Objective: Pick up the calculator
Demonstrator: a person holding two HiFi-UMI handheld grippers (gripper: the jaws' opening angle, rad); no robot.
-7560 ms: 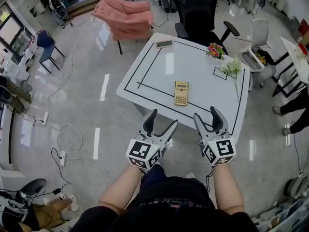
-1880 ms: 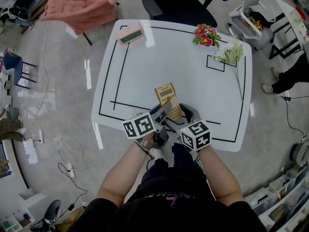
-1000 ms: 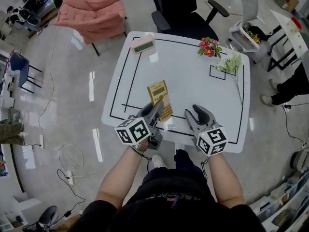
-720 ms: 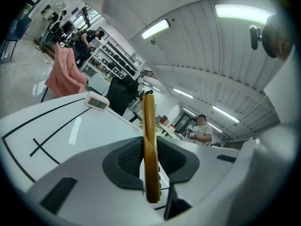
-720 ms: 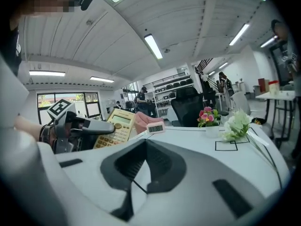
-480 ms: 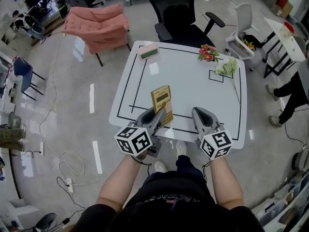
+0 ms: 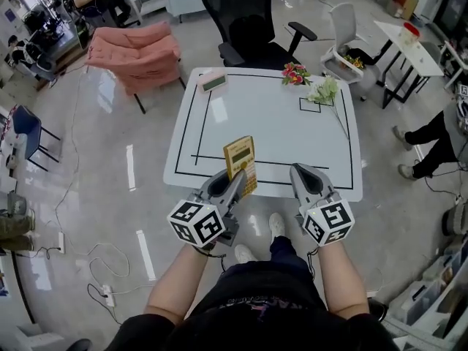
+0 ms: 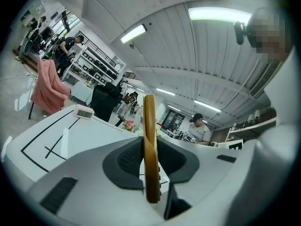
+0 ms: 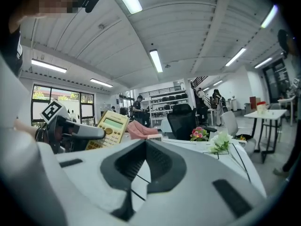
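Note:
The gold calculator (image 7: 240,160) hangs in the air over the near edge of the white table (image 7: 292,123), lifted off it. My left gripper (image 7: 235,183) is shut on its lower end. In the left gripper view the calculator (image 8: 150,145) stands edge-on between the dark pads (image 8: 129,159), which press on both its faces. My right gripper (image 7: 303,179) floats beside it to the right, shut with nothing between its fingers. The right gripper view shows the calculator (image 9: 110,127) at the left, keys and screen facing me, held by the left gripper (image 9: 77,132).
A pink desk clock (image 7: 213,81) sits at the table's far left corner. Red flowers (image 7: 295,72) and a white flower sprig (image 7: 325,91) lie at the far right. A black office chair (image 7: 252,28) stands behind the table, and a pink-draped chair (image 7: 139,53) to its left.
Both grippers have risen and drawn back toward me, carrying the calculator off the table. The right gripper, open a second ago, has shut on nothing.

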